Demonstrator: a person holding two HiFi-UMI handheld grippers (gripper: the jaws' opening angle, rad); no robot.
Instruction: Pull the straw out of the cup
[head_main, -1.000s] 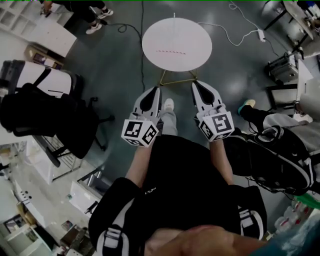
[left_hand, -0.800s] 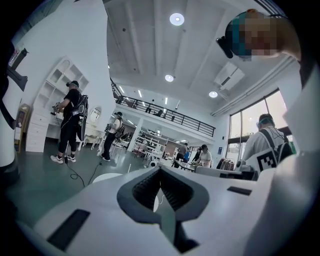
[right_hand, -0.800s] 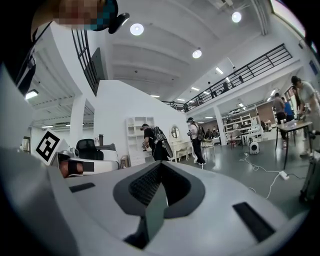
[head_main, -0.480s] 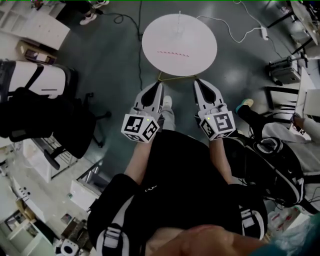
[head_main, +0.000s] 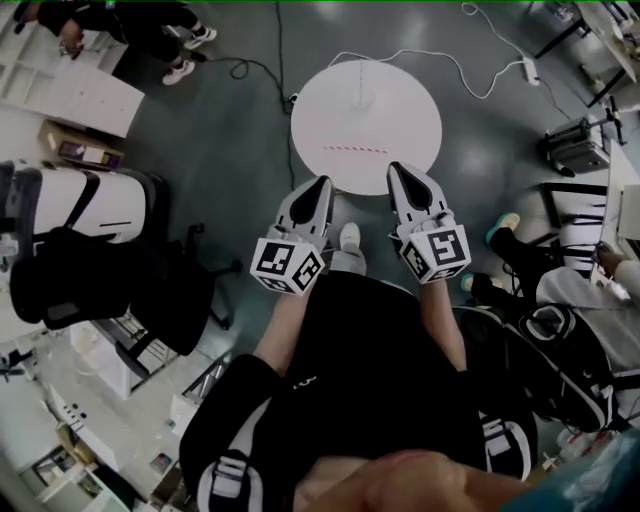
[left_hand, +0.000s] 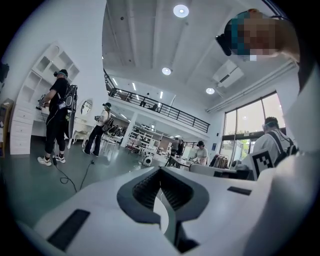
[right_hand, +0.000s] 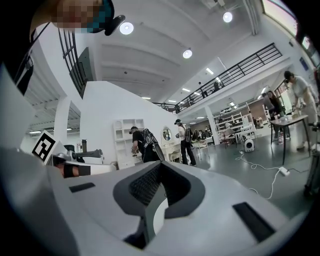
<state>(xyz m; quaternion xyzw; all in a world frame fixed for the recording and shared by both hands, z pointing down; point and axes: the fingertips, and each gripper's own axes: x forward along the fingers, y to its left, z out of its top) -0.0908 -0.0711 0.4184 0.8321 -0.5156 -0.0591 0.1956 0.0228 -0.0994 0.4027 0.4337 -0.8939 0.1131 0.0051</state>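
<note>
A round white table (head_main: 365, 110) stands on the grey floor ahead of me in the head view. On its far half is a faint clear cup (head_main: 360, 98) with a thin straw (head_main: 358, 76) standing upright in it. A short red dashed line (head_main: 352, 149) marks the near half. My left gripper (head_main: 322, 183) and right gripper (head_main: 394, 169) are held side by side, both pointing at the table, tips at its near edge. Both are shut and empty. In each gripper view the jaws meet with nothing between them, left gripper (left_hand: 161, 172), right gripper (right_hand: 159, 167).
A black office chair with a bag (head_main: 95, 285) is at the left, with white shelving (head_main: 85, 90) beyond it. A white cable (head_main: 455, 60) runs across the floor behind the table. People stand at the far left (head_main: 130, 20), and another person is at the right (head_main: 560, 300).
I have walked toward the table. It now sits lower and closer in the head view, and both gripper tips have reached its near edge. The jaws stayed shut.
</note>
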